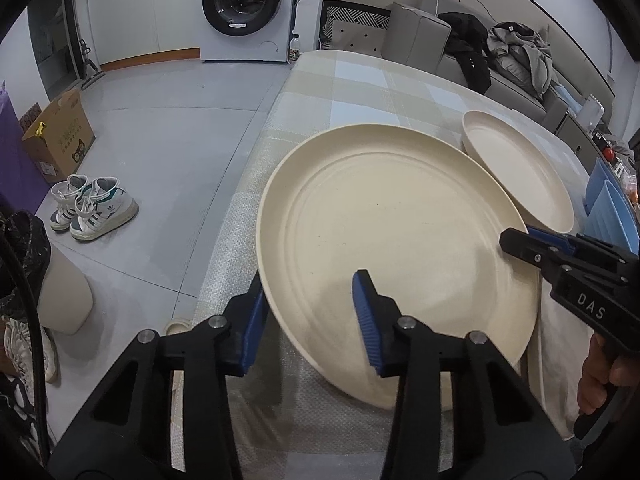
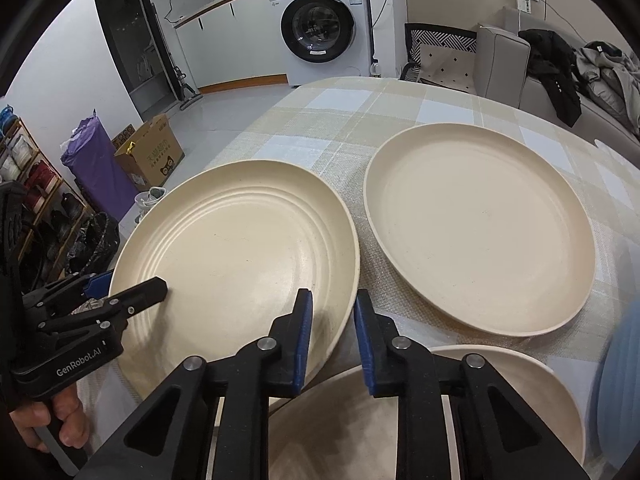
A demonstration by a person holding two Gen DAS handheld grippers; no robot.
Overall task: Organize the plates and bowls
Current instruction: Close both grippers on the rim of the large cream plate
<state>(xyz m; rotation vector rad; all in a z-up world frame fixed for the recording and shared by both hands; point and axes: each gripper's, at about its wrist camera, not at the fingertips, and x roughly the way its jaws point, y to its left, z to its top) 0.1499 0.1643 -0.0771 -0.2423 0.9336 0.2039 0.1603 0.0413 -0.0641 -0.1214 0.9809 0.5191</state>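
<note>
Both grippers clamp the ridged plate [image 2: 236, 252] on the checked tablecloth [image 2: 352, 120]: left gripper [image 1: 310, 320] at its nine o'clock rim, right gripper [image 2: 333, 340] at its four o'clock rim. A plain plate [image 2: 480, 232] lies at its three o'clock.

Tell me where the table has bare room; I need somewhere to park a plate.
Free: the checked tablecloth beyond both plates, toward the washing machine. The strip between the ridged cream plate and the smooth cream plate is narrow. The near edge is crowded: a third cream dish, a blue rack, both grippers.

Ridged plate [image 2: 236, 248] lies left of smooth plate [image 2: 480, 228] on table [image 2: 360, 112].
</note>
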